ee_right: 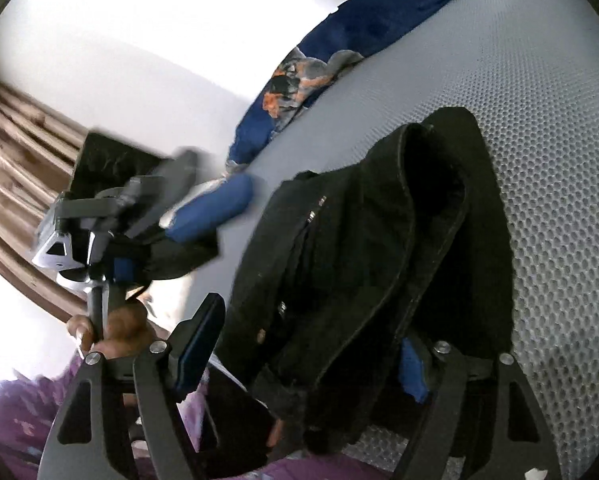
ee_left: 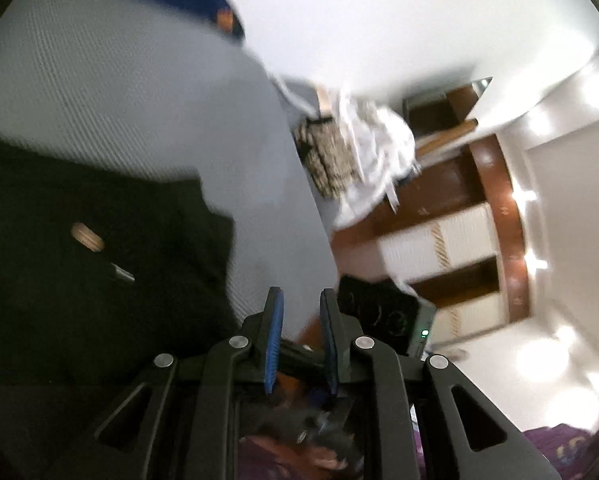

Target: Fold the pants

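Note:
Black pants [ee_right: 359, 220] lie bunched on the grey honeycomb mattress [ee_right: 547, 160]. My right gripper [ee_right: 311, 324] stands wide around the bunch, with cloth between its fingers. The cloth drapes over the right fingertip and hides it, while the left pad [ee_right: 197, 352] looks just clear of the cloth. In the left wrist view the pants [ee_left: 79, 260] spread dark at the left. My left gripper [ee_left: 301, 292] hangs beside them over the mattress edge [ee_left: 283, 200], its blue pads a narrow gap apart with nothing between. A hand [ee_right: 111, 332] holds the blurred left gripper [ee_right: 111, 220].
A dark blue floral blanket [ee_right: 339, 40] lies along the mattress's far edge, with a blue roll [ee_right: 215, 212] near it. White and patterned laundry [ee_left: 355, 148] is heaped beyond the mattress. A wooden wardrobe [ee_left: 459, 240] and a black device [ee_left: 379, 312] stand behind.

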The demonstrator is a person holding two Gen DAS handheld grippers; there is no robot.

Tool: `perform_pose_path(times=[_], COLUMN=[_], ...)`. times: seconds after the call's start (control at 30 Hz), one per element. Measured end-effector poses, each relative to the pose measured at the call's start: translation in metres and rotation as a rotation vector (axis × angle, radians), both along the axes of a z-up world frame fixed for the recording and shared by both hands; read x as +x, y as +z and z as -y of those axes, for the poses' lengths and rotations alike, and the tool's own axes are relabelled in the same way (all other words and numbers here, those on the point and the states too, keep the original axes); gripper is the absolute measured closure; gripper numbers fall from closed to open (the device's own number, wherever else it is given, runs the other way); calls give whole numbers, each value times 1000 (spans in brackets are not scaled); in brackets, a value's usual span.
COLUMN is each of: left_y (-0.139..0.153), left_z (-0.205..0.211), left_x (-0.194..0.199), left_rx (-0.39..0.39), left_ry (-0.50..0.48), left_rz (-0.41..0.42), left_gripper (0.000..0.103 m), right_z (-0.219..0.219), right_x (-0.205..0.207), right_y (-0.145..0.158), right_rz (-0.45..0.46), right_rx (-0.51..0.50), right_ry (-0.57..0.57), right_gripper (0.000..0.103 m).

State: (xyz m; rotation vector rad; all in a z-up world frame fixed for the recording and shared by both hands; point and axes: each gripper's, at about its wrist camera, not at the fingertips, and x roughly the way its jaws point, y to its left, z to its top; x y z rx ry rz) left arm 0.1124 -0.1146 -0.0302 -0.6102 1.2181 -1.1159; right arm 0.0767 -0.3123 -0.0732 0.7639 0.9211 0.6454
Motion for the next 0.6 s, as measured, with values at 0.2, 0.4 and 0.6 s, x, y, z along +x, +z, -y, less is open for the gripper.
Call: perform_pose_path(times=[0.2, 0.4, 0.6], left_y=[26, -6, -37], left_z=[-81, -111, -118], left_x=[9, -11, -32], left_rx=[119, 283, 330], left_ry=[253, 308, 324], left_rz=[92, 76, 32], left_gripper=[32, 32, 31], right_z=[9, 10, 48], right_x=[11, 9, 16], right_y=[-16, 13, -6], right_rz=[-109, -22, -46], right_rx=[-36, -77, -107], right_ry=[-44, -75, -157], right_gripper=[85, 88, 89])
